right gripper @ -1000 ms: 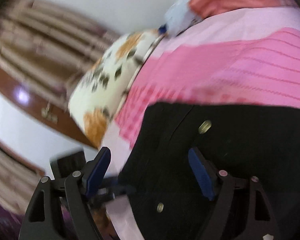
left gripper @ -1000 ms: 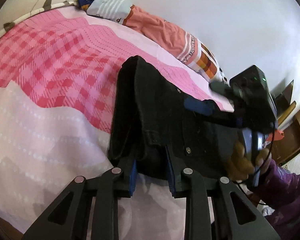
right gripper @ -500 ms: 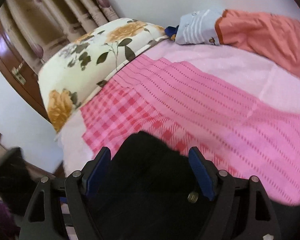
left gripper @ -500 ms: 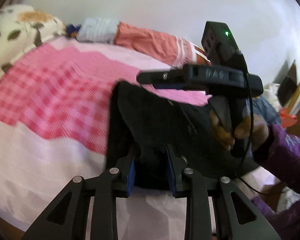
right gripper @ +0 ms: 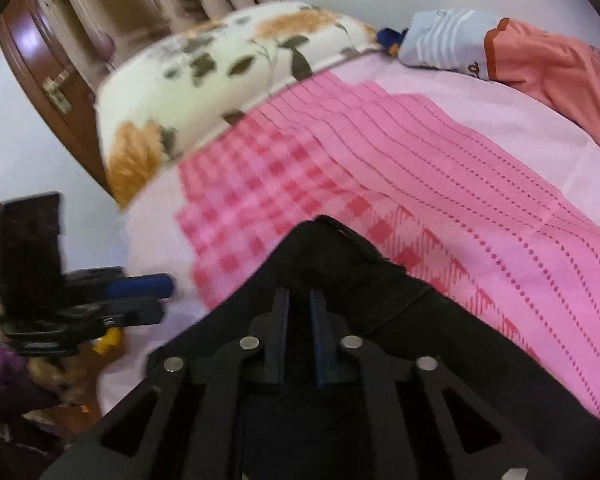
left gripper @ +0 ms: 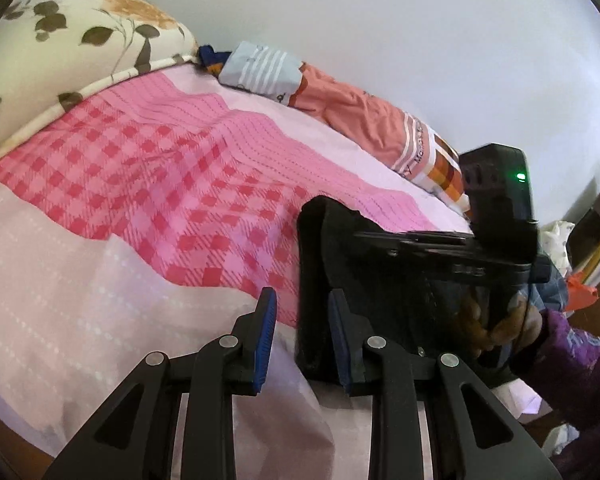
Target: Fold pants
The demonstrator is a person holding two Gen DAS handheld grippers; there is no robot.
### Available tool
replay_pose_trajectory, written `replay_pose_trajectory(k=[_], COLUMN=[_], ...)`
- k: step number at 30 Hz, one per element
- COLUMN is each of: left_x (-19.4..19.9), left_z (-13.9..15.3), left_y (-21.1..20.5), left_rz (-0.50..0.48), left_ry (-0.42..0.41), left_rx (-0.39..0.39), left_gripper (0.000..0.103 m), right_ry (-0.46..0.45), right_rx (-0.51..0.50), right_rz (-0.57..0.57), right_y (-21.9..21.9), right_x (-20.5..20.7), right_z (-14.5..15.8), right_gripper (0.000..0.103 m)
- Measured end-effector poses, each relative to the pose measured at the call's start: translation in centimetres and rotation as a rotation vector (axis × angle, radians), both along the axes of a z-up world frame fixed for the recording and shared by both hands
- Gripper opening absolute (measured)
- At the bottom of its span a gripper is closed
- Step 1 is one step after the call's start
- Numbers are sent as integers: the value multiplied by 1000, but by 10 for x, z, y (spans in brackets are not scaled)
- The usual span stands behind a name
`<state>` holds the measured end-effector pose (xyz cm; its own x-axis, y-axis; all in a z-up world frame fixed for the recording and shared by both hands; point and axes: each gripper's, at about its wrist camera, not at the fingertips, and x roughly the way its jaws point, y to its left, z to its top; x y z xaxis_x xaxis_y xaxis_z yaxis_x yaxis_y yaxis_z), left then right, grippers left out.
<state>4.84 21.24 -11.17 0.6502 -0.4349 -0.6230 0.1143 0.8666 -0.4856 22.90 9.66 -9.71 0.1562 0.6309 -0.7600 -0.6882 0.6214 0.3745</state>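
Observation:
Black pants [left gripper: 384, 280] lie bunched on the pink bed near its front edge; they also show in the right wrist view [right gripper: 340, 272]. My left gripper [left gripper: 300, 332] is open, its right pad against the pants' left edge, nothing between the fingers. My right gripper [right gripper: 299, 320] is shut on a fold of the black pants. The right gripper also shows in the left wrist view [left gripper: 412, 240], over the pants. The left gripper shows in the right wrist view [right gripper: 140, 286], to the left of the pants.
The bed has a pink checked sheet [left gripper: 160, 184]. A floral pillow [left gripper: 60, 40] lies at the far left. An orange and striped bolster [left gripper: 340, 104] lies along the white wall. A wooden door [right gripper: 40, 72] and curtains stand behind the pillow. Clutter [left gripper: 572, 264] sits at the right.
My left gripper has let go of the pants and opened, shifting to their left edge. My right gripper has closed on a fold of the pants.

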Motion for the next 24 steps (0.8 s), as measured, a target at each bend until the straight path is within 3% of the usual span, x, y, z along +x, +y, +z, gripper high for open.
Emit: replay_pose_trajectory(k=[5, 8, 10, 13, 15, 18, 20, 24], left_x=[2, -2, -5, -7, -7, -7, -14, -22], left_z=[-13, -21, -23, -20, -17, -12, 2, 28], left_y=[-1, 3, 4, 1, 0, -1, 4, -3], left_rz=[8, 21, 24, 13, 7, 22, 58, 48], left_ry=[50, 67, 72, 70, 66, 73, 27, -71], left_rx=[-23, -65, -78, -69, -60, -27, -50, -51], left_gripper=[33, 40, 42, 45, 45, 45, 45, 49], right_ry=[-52, -82, -73, 14, 34, -109, -146, -85], right_rx=[-45, -8, 12, 91, 53, -104, -114, -40], right_rz=[-64, -125, -152, -185, -161, -112, -96, -120], right_y=[2, -2, -5, -18, -9, 18, 19, 8], right_x=[13, 13, 14, 25, 27, 7, 0, 7], right_z=[0, -4, -3, -7, -12, -9, -9, -11], right_gripper=[0, 0, 0, 0, 0, 0, 0, 0])
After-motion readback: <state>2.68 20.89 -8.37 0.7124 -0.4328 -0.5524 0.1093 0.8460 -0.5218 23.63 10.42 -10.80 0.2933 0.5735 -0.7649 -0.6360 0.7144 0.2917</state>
